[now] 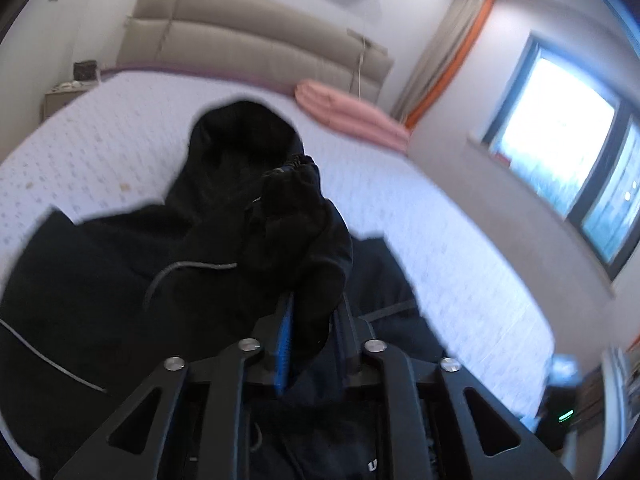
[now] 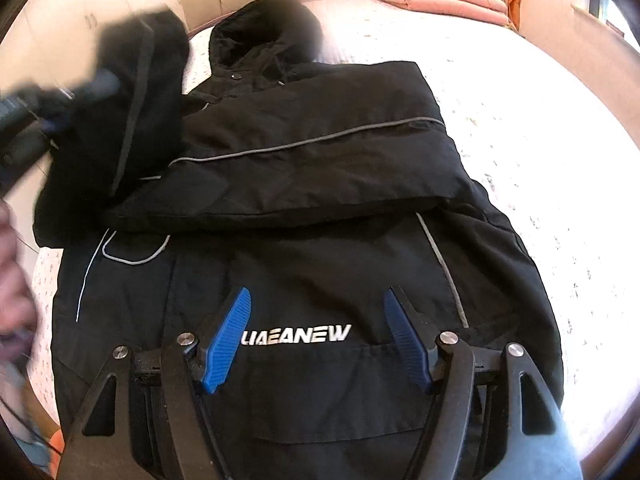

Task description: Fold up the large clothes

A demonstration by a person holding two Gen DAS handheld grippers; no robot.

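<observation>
My left gripper pinches the soft, bulky jacket's sleeve; my right gripper hovers wide over its hem.

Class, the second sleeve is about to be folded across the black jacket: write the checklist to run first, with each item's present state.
1. Left gripper clamped on the sleeve: ok.
2. Right gripper open, holding nothing: ok.
3. First sleeve already lying across the jacket: ok.
4. Hood flat on the bed: ok.
5. Held sleeve free of twists: cannot tell, blurred.
</observation>
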